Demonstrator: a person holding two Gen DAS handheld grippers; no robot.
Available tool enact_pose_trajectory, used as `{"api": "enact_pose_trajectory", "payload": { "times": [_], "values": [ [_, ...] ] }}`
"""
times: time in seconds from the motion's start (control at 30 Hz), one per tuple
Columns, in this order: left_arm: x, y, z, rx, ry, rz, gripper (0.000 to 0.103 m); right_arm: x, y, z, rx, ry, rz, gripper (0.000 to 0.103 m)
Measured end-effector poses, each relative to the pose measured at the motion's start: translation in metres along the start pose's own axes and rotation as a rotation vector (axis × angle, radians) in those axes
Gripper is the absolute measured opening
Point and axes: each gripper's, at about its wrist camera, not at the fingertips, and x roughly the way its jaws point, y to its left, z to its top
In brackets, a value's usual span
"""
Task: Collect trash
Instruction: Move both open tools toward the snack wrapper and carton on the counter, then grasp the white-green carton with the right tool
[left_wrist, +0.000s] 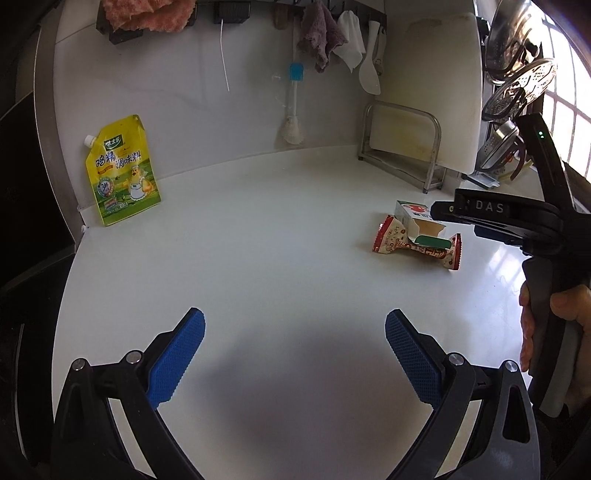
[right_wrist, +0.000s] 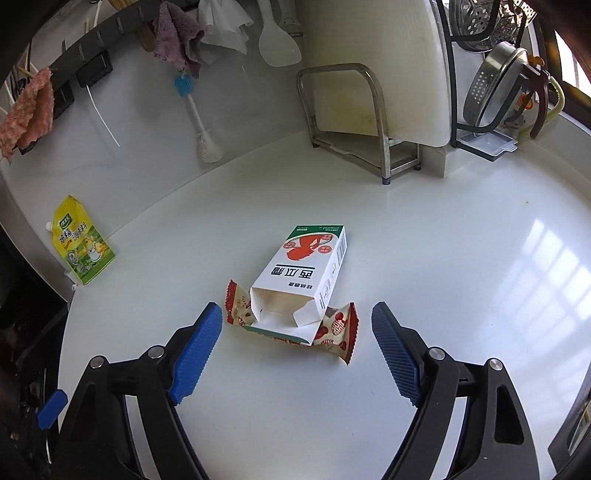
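An opened white carton with a green top and red print lies on the white counter, its torn mouth toward me. Under it lies a red-and-cream snack wrapper. My right gripper is open, its blue pads on either side of the carton's mouth and apart from it. In the left wrist view the carton and wrapper sit far right, partly hidden by the right gripper's black body, which a hand holds. My left gripper is open over bare counter, holding nothing.
A yellow seasoning pouch leans against the back wall at left. A metal rack with a white cutting board stands at the back. Colanders hang at right. Cloths, a brush and a spatula hang on the wall.
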Motion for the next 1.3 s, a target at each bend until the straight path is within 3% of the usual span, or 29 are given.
{"api": "enact_pose_trajectory", "payload": {
  "times": [0.27,0.53,0.57,0.6,0.63,0.7,0.97,1.3],
  "values": [
    [-0.004,-0.004,0.000,0.022,-0.008,-0.017,0.096,0.043,0.011,0.017,0.020,0.044,-0.082,0.080],
    [-0.003,-0.003,0.000,0.021,0.003,-0.025,0.096,0.059,0.019,0.019,-0.008,0.070,-0.102,0.080],
    [-0.003,-0.003,-0.001,0.021,0.004,-0.025,0.096,0.059,0.020,0.019,-0.016,0.064,-0.109,0.079],
    [-0.003,-0.003,-0.001,0.023,0.003,-0.023,0.096,0.058,0.021,0.019,-0.023,0.062,-0.108,0.071],
    [-0.002,-0.003,-0.001,0.025,0.003,-0.022,0.096,0.058,0.020,0.019,-0.024,0.064,-0.107,0.061],
    [-0.003,-0.004,-0.002,0.028,0.002,-0.022,0.096,0.056,0.017,0.019,-0.016,0.067,-0.082,0.051],
    [-0.001,-0.005,0.000,0.007,0.023,-0.028,0.096,0.038,0.005,0.010,0.006,0.049,-0.014,0.050],
    [0.000,-0.037,0.010,-0.012,0.020,-0.053,0.096,-0.024,-0.033,-0.004,0.043,-0.046,0.029,0.050]
  ]
}}
